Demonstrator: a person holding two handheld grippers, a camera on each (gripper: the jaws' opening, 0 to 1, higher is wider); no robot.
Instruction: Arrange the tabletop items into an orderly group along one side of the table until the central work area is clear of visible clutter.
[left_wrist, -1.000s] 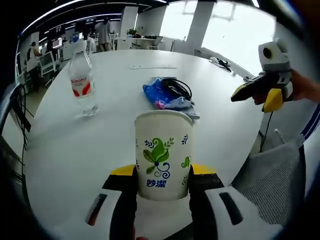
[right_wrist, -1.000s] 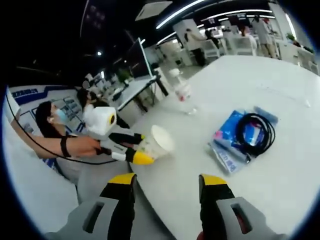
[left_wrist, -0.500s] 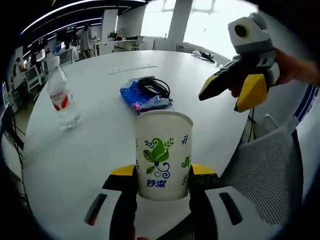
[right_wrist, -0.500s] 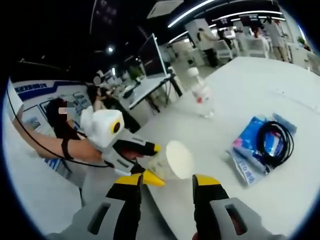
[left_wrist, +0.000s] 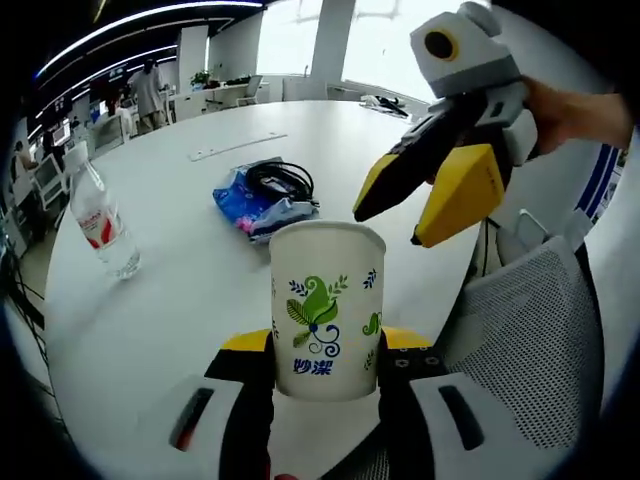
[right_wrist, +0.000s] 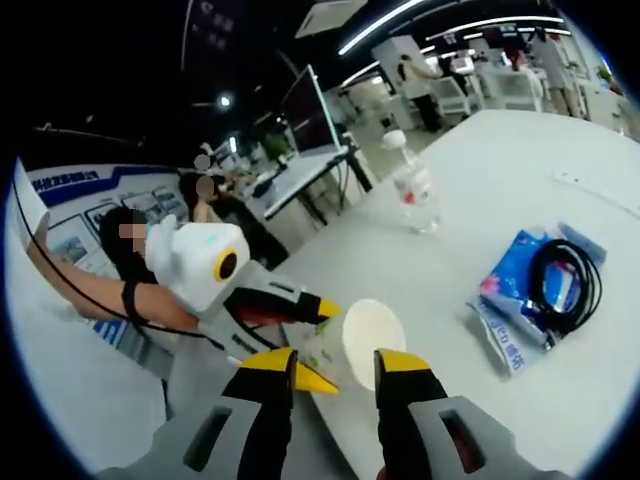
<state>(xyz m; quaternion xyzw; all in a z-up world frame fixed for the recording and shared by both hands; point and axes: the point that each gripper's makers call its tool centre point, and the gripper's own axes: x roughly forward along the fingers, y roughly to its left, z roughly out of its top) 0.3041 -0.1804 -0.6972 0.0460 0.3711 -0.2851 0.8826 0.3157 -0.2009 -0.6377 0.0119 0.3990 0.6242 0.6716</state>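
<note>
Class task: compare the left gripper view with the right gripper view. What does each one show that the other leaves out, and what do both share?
Left gripper view alone: the green leaf print on the white paper cup and a grey mesh chair back.

Right gripper view alone: the cup's open mouth and a dark monitor on a side desk.

Shared: the cup, the clear plastic water bottle, the blue packet with a black coiled cable, the white round table.

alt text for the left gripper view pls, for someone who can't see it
The left gripper holds an upright white paper cup with a green leaf print between its yellow-tipped jaws, over a round white table. The right gripper, held in a hand, reaches in from the right with open jaws near the cup's rim. Behind lie a blue packet under a coiled black cable, and a water bottle.
</note>
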